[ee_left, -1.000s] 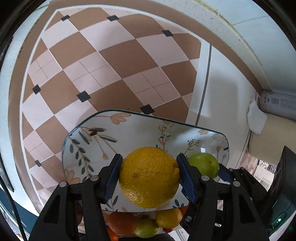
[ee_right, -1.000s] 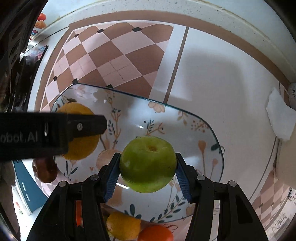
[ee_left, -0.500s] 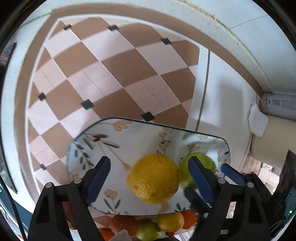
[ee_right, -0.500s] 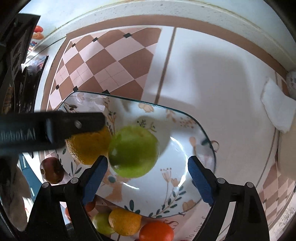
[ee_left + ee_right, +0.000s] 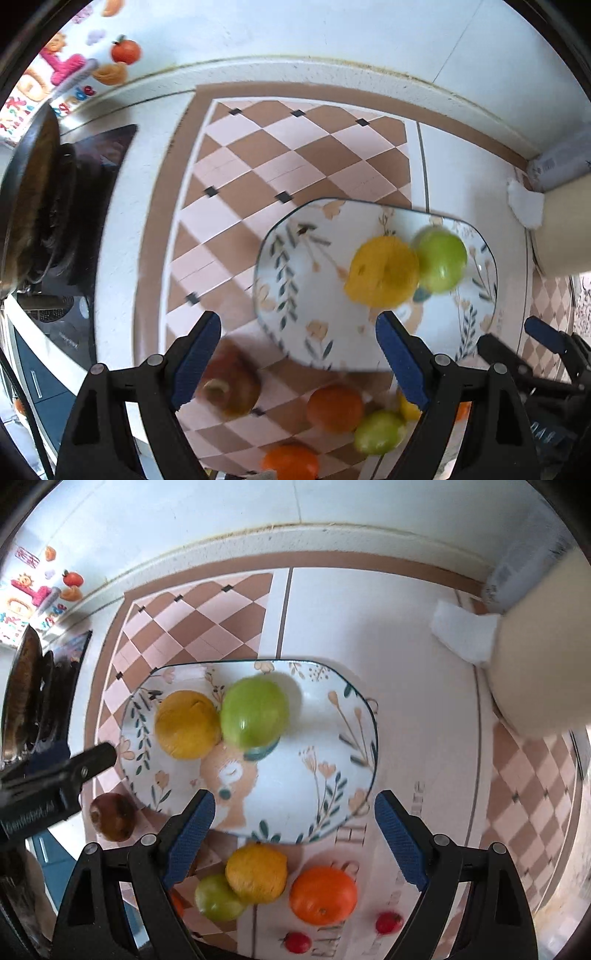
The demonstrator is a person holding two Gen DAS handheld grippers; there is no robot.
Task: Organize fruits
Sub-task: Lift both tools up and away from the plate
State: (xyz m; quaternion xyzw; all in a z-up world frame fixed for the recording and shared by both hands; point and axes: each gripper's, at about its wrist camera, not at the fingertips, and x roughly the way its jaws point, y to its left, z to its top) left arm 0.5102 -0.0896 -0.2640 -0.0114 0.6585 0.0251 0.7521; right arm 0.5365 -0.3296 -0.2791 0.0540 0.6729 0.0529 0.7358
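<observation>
Fingers point(image 5: 400, 840) of both grippers are spread and empty; yellow orange point(image 5: 187, 724) and green apple point(image 5: 255, 711) sit touching on the plate point(image 5: 332, 775). Next, approach an orange fruit point(image 5: 323, 893) on the worktop squarely, straddling its widest part.

Floral white plate point(image 5: 343, 716), yellow orange point(image 5: 186, 729), green apple point(image 5: 255, 710), checkered brown-pink mat point(image 5: 266, 155)

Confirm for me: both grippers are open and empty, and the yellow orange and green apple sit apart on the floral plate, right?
Not quite. In the right wrist view the yellow orange and green apple touch on the floral plate. The left gripper and right gripper are indeed open and empty.
</observation>
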